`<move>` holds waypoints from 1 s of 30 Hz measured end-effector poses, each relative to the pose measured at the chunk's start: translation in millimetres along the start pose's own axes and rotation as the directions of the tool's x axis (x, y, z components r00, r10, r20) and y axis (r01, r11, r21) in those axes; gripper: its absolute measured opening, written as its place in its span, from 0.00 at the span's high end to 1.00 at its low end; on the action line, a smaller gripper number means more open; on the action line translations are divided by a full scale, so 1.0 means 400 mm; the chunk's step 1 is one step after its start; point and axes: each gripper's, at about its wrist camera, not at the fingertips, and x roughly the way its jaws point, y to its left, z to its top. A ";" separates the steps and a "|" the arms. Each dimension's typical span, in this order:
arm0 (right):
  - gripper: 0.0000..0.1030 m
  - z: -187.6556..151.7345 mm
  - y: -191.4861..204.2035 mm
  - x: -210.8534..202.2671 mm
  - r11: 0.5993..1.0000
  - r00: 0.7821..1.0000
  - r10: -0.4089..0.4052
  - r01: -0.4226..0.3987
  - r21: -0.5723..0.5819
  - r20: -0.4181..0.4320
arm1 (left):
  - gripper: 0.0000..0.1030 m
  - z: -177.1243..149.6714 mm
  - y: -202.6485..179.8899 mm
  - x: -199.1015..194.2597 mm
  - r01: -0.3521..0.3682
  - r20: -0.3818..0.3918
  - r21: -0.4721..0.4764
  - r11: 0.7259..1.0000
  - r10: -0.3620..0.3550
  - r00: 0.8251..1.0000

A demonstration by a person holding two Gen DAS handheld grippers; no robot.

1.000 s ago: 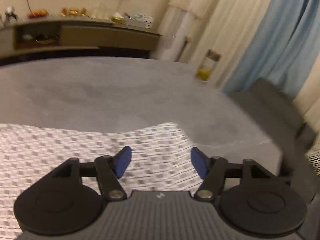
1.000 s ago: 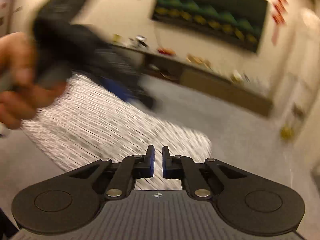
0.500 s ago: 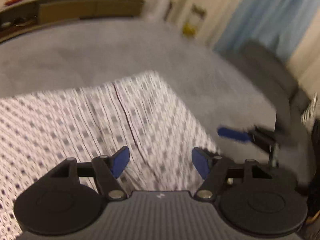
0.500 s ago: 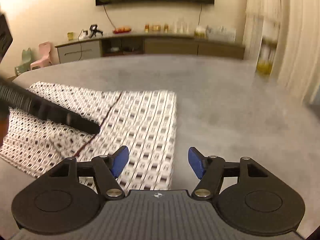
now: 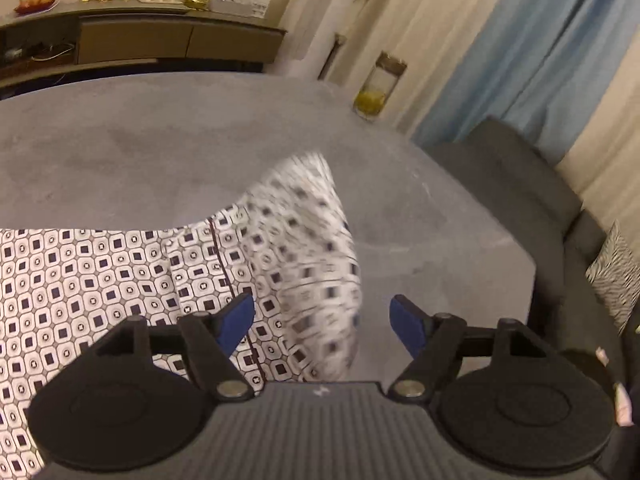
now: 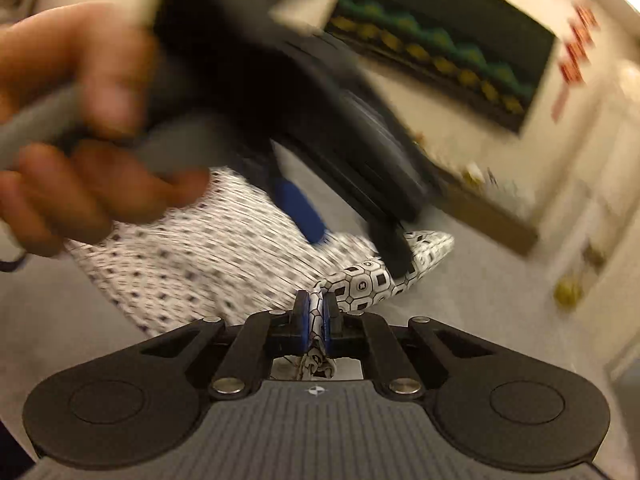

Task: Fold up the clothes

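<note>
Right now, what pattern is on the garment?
White garment with small dark squares; left wrist view.

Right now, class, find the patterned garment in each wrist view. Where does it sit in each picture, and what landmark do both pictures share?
Left wrist view: the patterned garment fills the lower left, one corner lifted at centre, beyond the open left gripper.
Right wrist view: it spreads across the middle, blurred, with a fold pinched in the right gripper.
Shared landmark: the long sideboard against the far wall, and the grey surface under the cloth.
</note>
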 end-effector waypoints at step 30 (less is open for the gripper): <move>0.50 0.084 0.081 0.104 0.912 0.922 0.373 -0.344 0.222 -0.104 | 0.79 -0.123 0.405 -0.305 -0.158 0.119 -0.253 0.954 0.193 0.974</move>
